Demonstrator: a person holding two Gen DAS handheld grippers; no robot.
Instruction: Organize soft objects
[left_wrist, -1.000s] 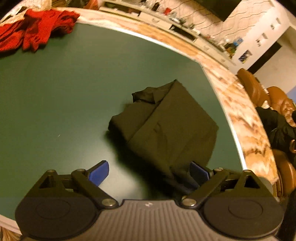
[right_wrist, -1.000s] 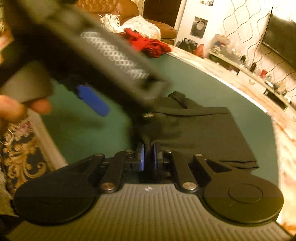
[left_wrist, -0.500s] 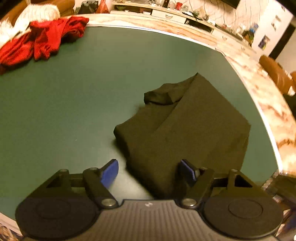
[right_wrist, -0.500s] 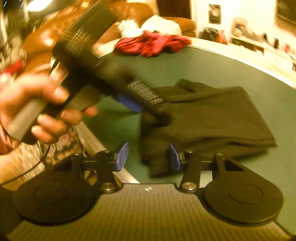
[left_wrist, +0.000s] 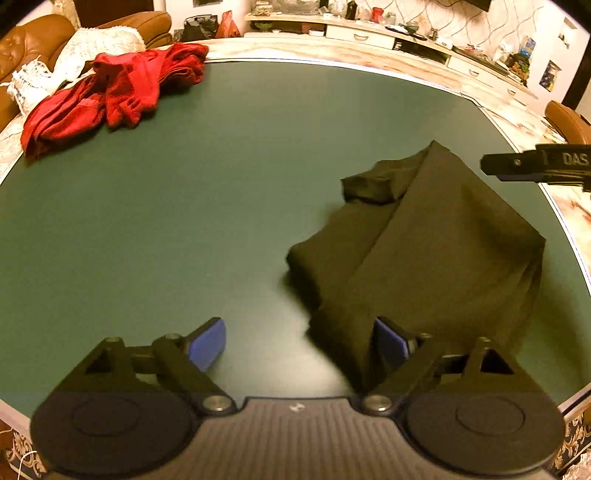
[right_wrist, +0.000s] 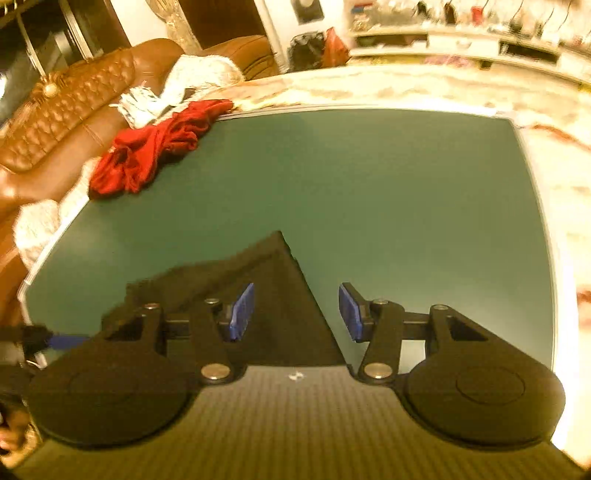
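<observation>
A: Where is the dark cloth (left_wrist: 436, 251)?

B: Folded on the green bench (left_wrist: 184, 221). It runs from near the left tongs (left_wrist: 299, 343) slanting away to the right. Those tongs are wide and hold nothing.

A: And the right tongs (right_wrist: 295, 314)?

B: Wide too, empty, over its far corner. The red cloth (left_wrist: 110, 88) is far off.

A: Any words?

B: "DAS" on a black bar (left_wrist: 535, 166).

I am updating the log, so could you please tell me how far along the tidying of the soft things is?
Done: the dark garment lies folded flat on the green table. In hand: nothing; the left gripper and right gripper are both open over it. Left: the red garment sits crumpled at the far edge, untouched.
</observation>
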